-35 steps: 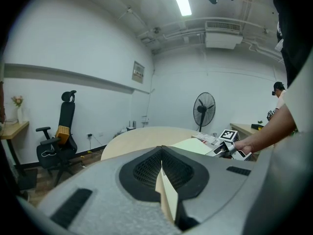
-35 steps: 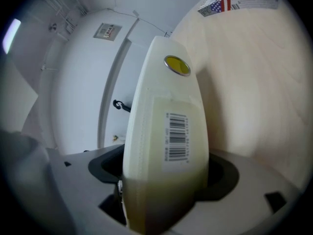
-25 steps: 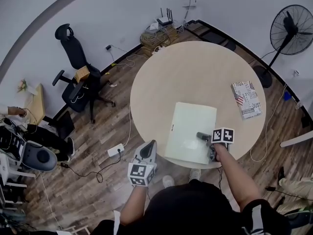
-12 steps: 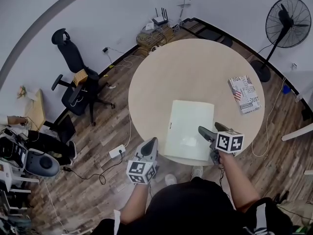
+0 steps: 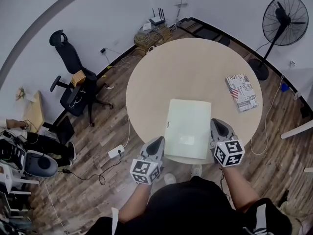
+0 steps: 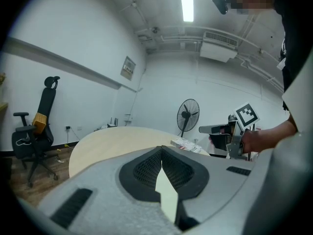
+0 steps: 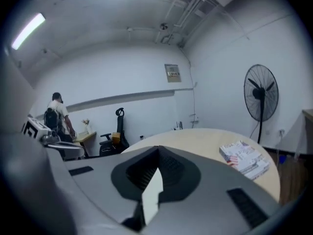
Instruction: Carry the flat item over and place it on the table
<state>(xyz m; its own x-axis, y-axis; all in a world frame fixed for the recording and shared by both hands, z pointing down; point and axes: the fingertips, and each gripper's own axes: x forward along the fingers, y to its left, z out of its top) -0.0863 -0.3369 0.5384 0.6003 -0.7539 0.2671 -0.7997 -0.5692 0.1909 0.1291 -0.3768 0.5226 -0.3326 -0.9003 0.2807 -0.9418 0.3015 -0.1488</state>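
The flat item, a pale rectangular board, lies on the round beige table at its near edge. My left gripper hangs just off the board's near left corner, beyond the table rim, with its jaws pressed together and nothing between them. To the right of the board's near right corner, my right gripper is also shut and empty, apart from the board. In the left gripper view the jaws meet over the table. The right gripper looks the same in its own view.
A magazine with a flag print lies on the table's right side. A standing fan is at the far right, an office chair at the left. Cables and a power strip lie on the wooden floor. A person stands far off.
My right gripper was open at the board's near right corner; it has drawn back off the board and shut. The left gripper has shifted slightly right. The board lies still.
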